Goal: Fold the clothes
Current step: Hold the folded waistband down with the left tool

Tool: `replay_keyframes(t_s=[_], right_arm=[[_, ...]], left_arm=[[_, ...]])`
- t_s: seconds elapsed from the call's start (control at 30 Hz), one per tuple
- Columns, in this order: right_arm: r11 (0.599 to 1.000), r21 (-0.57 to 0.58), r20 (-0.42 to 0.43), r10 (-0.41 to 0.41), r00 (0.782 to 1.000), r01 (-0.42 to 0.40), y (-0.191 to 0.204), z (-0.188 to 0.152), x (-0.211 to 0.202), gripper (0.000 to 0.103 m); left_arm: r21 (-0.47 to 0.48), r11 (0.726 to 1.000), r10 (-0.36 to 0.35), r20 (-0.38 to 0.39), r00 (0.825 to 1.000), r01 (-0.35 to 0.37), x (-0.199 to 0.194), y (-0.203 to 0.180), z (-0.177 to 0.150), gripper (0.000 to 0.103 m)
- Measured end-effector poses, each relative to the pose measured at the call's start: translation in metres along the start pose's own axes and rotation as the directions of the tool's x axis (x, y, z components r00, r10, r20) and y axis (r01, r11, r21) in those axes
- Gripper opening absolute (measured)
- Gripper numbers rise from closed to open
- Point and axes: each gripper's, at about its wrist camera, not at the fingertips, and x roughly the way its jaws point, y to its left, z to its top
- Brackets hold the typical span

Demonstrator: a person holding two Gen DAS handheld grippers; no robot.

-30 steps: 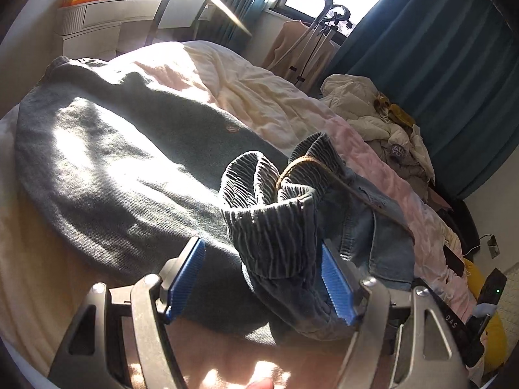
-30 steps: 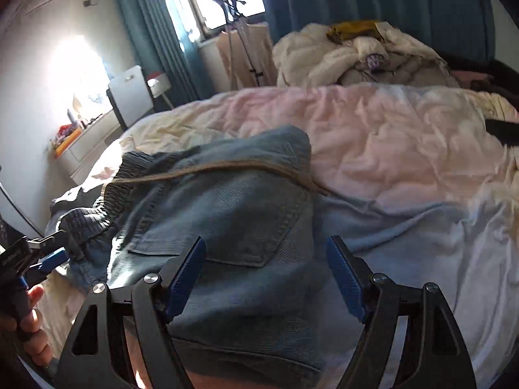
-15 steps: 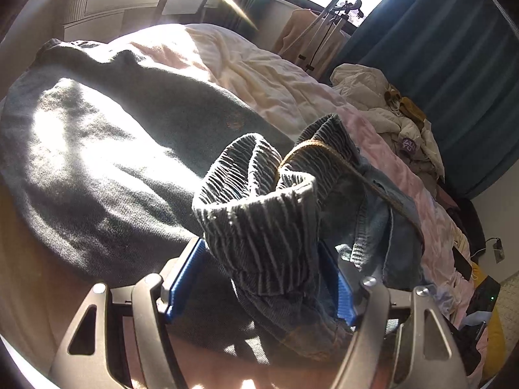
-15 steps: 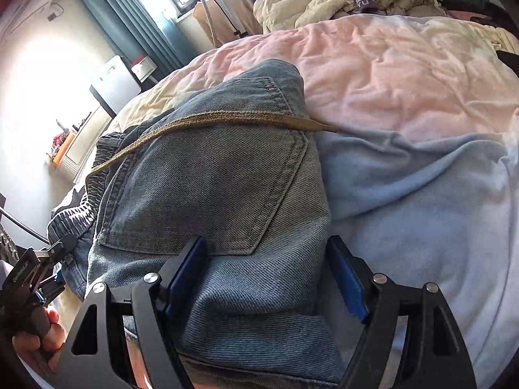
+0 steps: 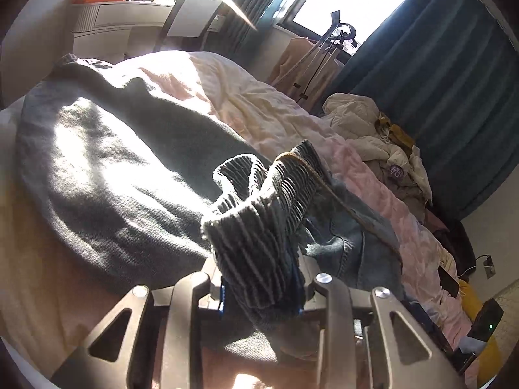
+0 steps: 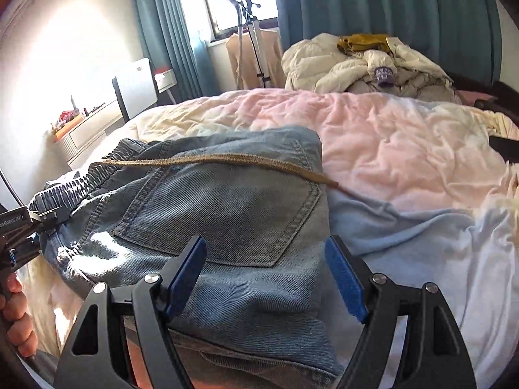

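Two grippers working: left gripper (image 5: 261, 295) just closing, clamping elastic waistband (image 5: 256, 227) of denim shorts (image 6: 227, 214); right gripper (image 6: 264, 275) gaping over their hem edge, gripping nothing. Lying ahead, rumpled duvet (image 6: 405, 149), mostly bare.

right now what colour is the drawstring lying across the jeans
Tan-brown drawstring, across the light blue jeans; clearest in the right wrist view.

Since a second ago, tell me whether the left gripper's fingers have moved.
Yes. The left gripper has just been closing: its fingers, which stood wide beside the jeans' waistband, now pinch it, with the grey sweater behind.
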Motion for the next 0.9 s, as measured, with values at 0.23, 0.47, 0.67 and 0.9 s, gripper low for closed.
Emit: replay_keyframes(t_s=[0.23, 0.47, 0.67, 0.9], right_arm=[[0.99, -0.135, -0.07, 0.036, 0.997, -0.046, 0.035, -0.007, 0.017, 0.076], [0.991, -0.117, -0.132, 0.053, 0.99, -0.068, 0.032, -0.016, 0.041, 0.077], [0.99, -0.121, -0.131, 0.052, 0.99, -0.068, 0.029, -0.014, 0.042, 0.077], [0.99, -0.118, -0.131, 0.055, 0.99, -0.07, 0.027, -0.014, 0.039, 0.077]], left_arm=[[-0.146, 0.988, 0.021, -0.133, 0.991, -0.04, 0.024, 0.039, -0.005, 0.03], [-0.166, 0.986, -0.003, -0.14, 0.99, -0.021, 0.026, 0.041, -0.005, 0.032], [-0.195, 0.981, -0.05, -0.13, 0.99, 0.024, 0.007, 0.041, -0.003, 0.033], [-0.271, 0.961, -0.07, -0.061, 0.996, 0.051, -0.034, 0.052, -0.003, 0.054]])
